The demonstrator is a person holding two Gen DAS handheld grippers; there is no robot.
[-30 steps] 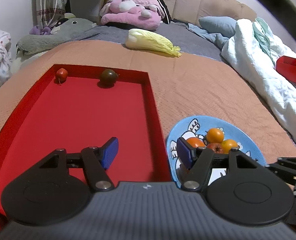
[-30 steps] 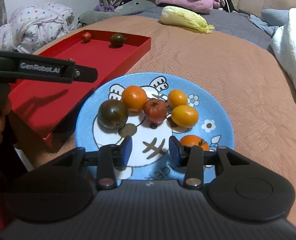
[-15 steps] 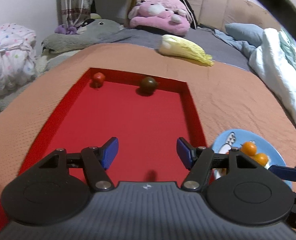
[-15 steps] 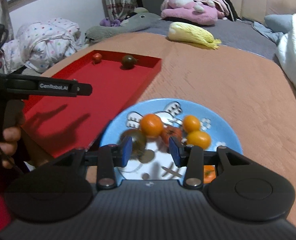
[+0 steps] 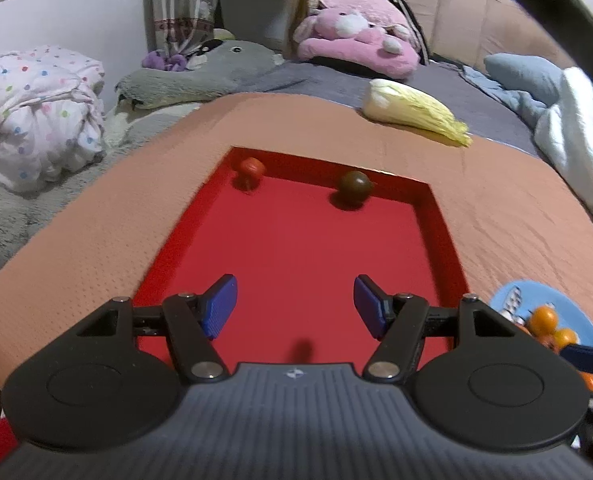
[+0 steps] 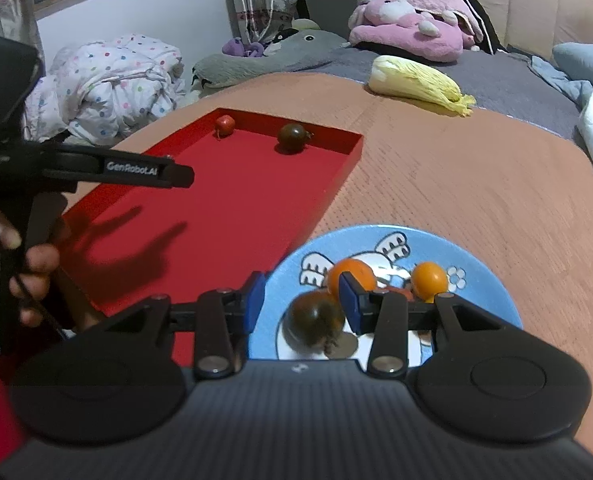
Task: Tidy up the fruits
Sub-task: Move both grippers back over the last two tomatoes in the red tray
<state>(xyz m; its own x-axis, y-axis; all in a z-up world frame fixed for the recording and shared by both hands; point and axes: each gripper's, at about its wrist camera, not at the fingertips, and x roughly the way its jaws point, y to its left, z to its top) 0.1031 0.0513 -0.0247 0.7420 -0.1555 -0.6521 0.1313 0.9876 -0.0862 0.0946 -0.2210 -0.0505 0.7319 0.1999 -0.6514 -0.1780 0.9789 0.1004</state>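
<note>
The left gripper [image 5: 295, 306] hangs over the red tray [image 5: 436, 216], fingers spread wide and empty, while the right gripper [image 6: 300, 302] hovers above the blue cartoon plate [image 6: 484, 268], fingers parted around the dark tomato [image 6: 314, 318] beside the oranges [image 6: 428, 279].

Orange textured tabletop [image 6: 456, 184] carries a red tray [image 6: 232, 208] on the left; a blue cartoon plate [image 6: 484, 276] sits just beside it; a cabbage [image 6: 416, 80], apparently, lies at the far edge.
</note>
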